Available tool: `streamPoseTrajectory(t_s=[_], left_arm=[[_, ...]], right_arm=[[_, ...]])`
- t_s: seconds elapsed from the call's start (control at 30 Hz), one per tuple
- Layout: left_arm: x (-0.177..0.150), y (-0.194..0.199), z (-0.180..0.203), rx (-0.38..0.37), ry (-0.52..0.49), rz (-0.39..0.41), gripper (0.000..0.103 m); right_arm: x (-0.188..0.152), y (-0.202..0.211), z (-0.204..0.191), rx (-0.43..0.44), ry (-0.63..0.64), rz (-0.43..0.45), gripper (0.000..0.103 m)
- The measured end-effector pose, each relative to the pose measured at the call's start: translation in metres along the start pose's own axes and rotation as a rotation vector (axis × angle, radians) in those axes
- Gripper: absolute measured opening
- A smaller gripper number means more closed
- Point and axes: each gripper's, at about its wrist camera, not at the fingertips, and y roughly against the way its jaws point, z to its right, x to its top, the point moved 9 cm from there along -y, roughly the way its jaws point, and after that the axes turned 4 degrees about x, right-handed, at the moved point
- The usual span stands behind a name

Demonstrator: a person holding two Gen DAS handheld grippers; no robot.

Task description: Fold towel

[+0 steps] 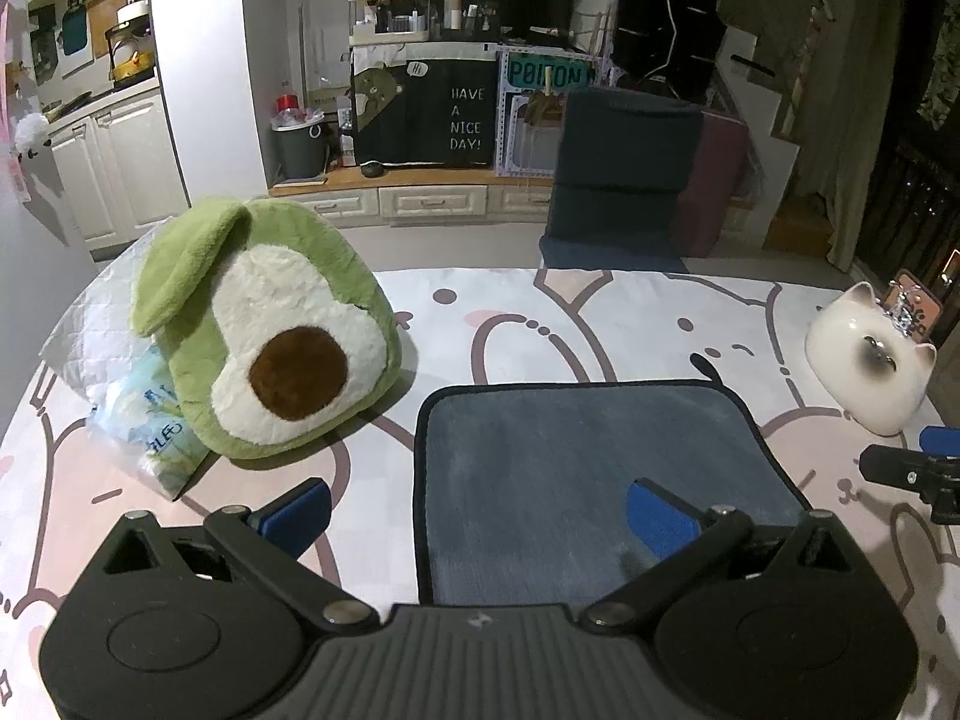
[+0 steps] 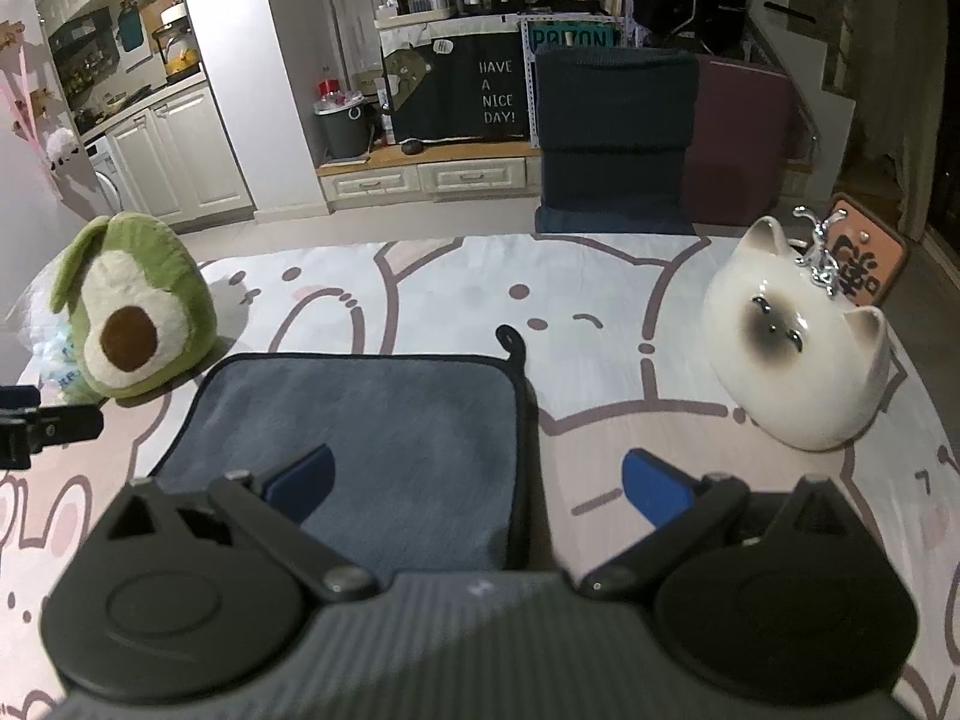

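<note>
Blue-padded left hand-held gripper (image 1: 480, 516): jaws standing wide open, gripping nothing, straddling the towel's near-left corner, one pad over bare cloth cover, the other over the pile.
Right hand-held gripper (image 2: 480, 483): likewise spread open and empty, straddling the near-right corner and its black-bound edge.
Grey towel (image 1: 594, 480): lying flat on the table (image 1: 630, 312) at twelve o'clock from both grippers, squarish, so no clear long axis; hanging loop (image 2: 513, 342) at the far-right corner. Each gripper is sitting about equally near its own corner, so the coming pinch looks to be a paired one, carrying the near edge toward twelve o'clock.
Avocado plush (image 1: 270, 336): resting at ten o'clock.
Ceramic cat (image 2: 798, 354): sitting at two o'clock.
</note>
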Motion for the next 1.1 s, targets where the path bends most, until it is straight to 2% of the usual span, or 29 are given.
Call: streamPoseTrajectory(t_s=[0.57, 1.1], left_arm=[[-0.023, 0.048, 0.000, 0.034, -0.009, 0.035, 0.103], [-0.049, 0.092, 0.014, 0.011, -0.013, 0.073, 0.103]], right_arm=[[-0.028, 0.041, -0.007, 0.007, 0.004, 0.022, 0.103], [-0.054, 0.083, -0.006, 0.026, 0.011, 0.065, 0.103]])
